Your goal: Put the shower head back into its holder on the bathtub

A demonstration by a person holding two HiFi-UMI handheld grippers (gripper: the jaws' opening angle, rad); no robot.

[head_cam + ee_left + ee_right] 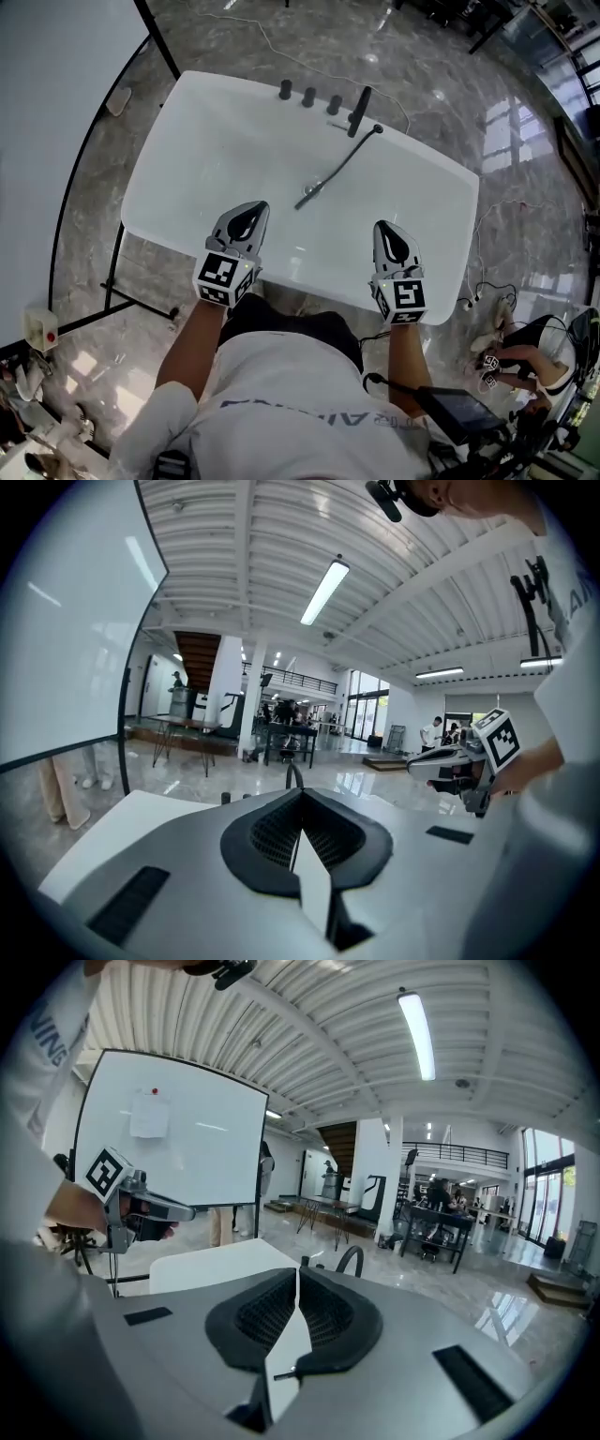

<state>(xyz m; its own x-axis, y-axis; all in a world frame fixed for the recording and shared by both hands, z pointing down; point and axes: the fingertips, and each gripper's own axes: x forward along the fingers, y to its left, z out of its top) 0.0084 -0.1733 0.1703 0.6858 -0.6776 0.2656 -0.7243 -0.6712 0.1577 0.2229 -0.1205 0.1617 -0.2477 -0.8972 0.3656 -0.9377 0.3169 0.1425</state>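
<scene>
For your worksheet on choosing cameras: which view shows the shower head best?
The head view: the shower head lies in full sight inside the bathtub, with its hose attached. Neither gripper view shows it, only the tub's rim.

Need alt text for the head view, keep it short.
Top-down view of a white bathtub on a marble floor, with the shower head lying inside it, its dark hose running to the black fittings on the far rim. At the near rim a person holds the left gripper and right gripper, both shut and empty.
</scene>
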